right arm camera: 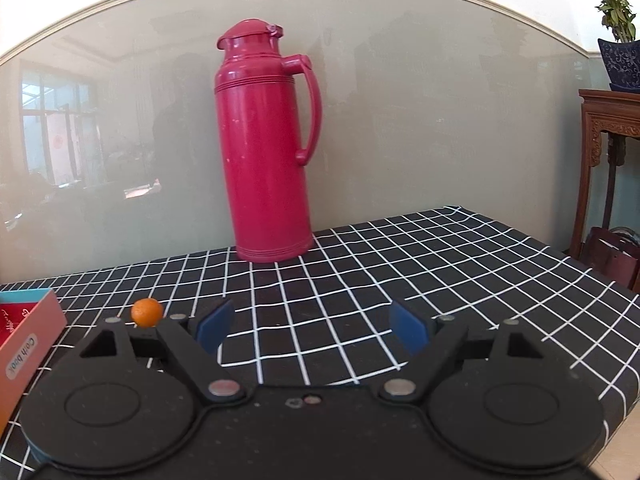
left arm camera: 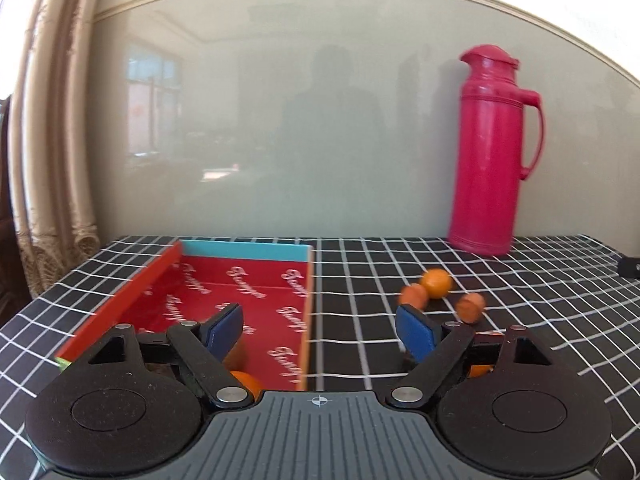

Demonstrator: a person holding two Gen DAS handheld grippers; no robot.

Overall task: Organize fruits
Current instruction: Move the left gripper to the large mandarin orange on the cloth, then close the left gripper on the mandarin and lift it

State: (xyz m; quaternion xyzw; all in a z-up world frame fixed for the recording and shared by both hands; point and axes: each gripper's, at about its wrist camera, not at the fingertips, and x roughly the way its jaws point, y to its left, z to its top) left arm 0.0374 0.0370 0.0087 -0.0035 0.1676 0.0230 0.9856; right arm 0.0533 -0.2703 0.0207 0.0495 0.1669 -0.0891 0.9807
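A shallow red box with a blue far wall lies on the checked cloth at the left. An orange fruit sits inside its near end, partly hidden by my left gripper, which is open and empty above the box's right wall. Three small orange fruits lie blurred on the cloth to the right of the box. Another orange piece shows behind the right finger. In the right wrist view one orange fruit lies beside the box corner. My right gripper is open and empty above the cloth.
A tall red thermos stands at the back against the glossy wall, also in the right wrist view. A curtain hangs at the left. A wooden stand with a potted plant is beyond the table's right edge.
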